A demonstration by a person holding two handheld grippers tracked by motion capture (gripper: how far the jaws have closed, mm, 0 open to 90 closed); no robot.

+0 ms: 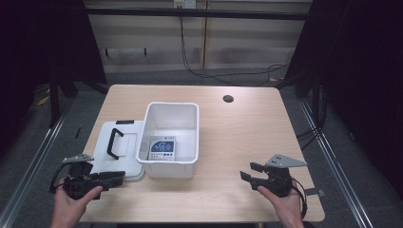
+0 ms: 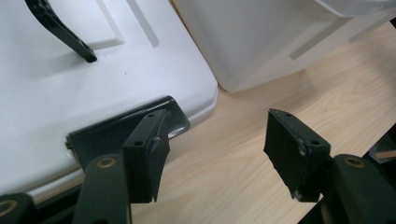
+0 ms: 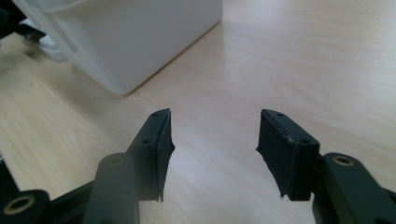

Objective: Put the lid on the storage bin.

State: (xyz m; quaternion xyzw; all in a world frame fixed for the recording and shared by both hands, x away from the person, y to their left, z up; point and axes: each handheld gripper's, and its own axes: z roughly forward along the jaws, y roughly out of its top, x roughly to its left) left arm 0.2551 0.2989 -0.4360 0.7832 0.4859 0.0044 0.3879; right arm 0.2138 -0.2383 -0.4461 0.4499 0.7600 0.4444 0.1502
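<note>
High view: left tool hovering at near edge of white lid, jaws apart; right tool idling open, right of open storage bin. Likely next: gripping lid latch, lifting lid onto bin.

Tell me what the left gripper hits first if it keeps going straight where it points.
Likely the white lid: the left gripper is open, one jaw already at the lid's black latch. Behind stands the white bin.
</note>
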